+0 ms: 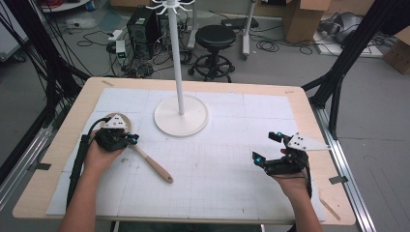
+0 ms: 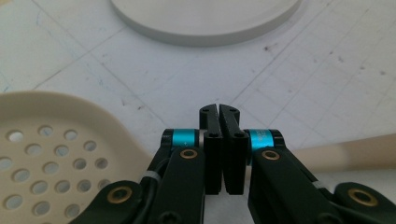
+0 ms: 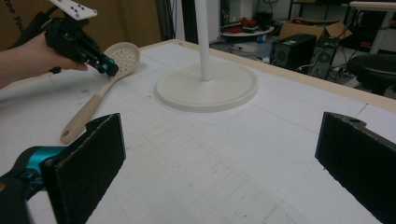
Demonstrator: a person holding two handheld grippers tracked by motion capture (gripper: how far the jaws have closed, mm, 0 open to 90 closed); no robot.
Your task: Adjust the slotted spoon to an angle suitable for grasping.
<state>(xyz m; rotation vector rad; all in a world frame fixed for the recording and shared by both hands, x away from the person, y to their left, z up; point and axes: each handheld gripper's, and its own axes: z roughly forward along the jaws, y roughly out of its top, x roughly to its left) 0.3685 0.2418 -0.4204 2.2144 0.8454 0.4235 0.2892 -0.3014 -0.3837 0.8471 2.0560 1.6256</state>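
Cream plastic with a wooden handle, a slotted spoon lies on the white gridded mat toward the table's left edge, its perforated bowl pointing to the far-left corner and its handle running toward the near middle. The left gripper hovers right over the spoon's neck where bowl meets handle; in the left gripper view its jaws are pressed together with nothing between them, the bowl just to one side and the handle to the other, both below the tips. Whether the tips touch the spoon cannot be told. The right gripper is held near the table's right edge, well apart from the spoon, its jaws spread wide and empty above bare mat. A white stand with a round base sits near the middle of the far edge, its pole rising upright. The wooden table shows as a border around the mat
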